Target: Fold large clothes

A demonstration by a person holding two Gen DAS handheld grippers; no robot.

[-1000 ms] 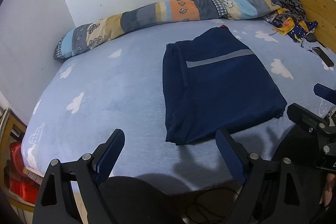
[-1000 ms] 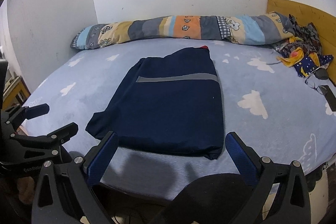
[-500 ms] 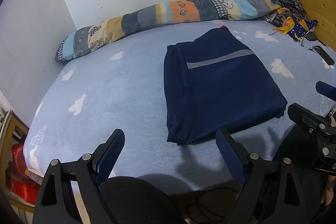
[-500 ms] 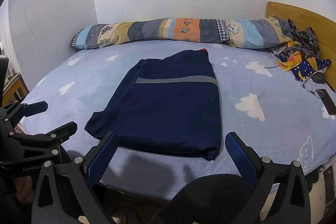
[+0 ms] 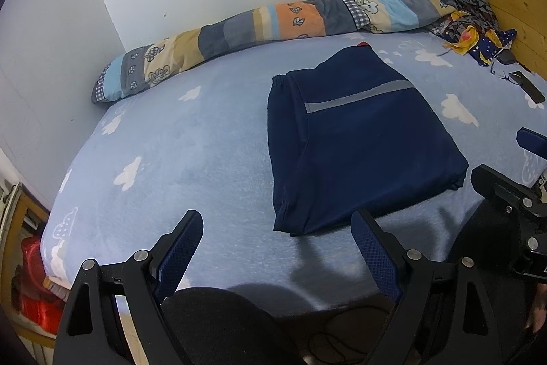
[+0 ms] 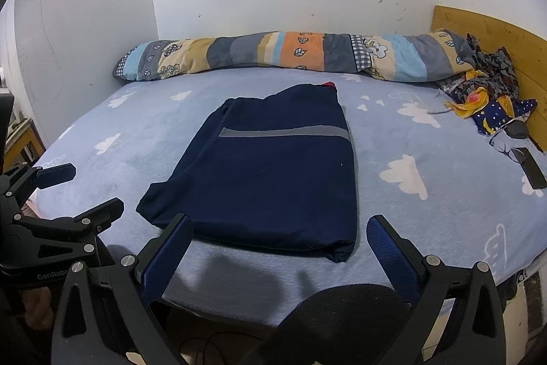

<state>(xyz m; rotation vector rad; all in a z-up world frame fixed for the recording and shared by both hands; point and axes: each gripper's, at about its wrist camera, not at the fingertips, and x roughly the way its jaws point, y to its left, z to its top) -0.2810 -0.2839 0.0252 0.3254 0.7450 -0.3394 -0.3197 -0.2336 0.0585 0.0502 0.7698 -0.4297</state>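
A navy garment (image 5: 355,142) (image 6: 270,173) with a grey stripe lies folded into a flat rectangle in the middle of the blue cloud-print bed (image 5: 177,159) (image 6: 427,211). My left gripper (image 5: 277,248) is open and empty, held back at the bed's near edge, short of the garment's near left corner. My right gripper (image 6: 278,248) is also open and empty, just short of the garment's near edge. Each gripper shows at the side of the other's view: the right gripper (image 5: 506,173) and the left gripper (image 6: 68,190).
A long patchwork bolster (image 5: 273,23) (image 6: 290,55) runs along the far wall. Crumpled patterned cloth (image 5: 478,33) (image 6: 489,94), glasses (image 6: 506,146) and a dark phone (image 6: 533,168) lie by the wooden headboard (image 6: 485,33). A red object (image 5: 34,279) sits beside the bed at lower left.
Both grippers drew back slightly and rose a little; the garment stays folded and untouched on the bed.
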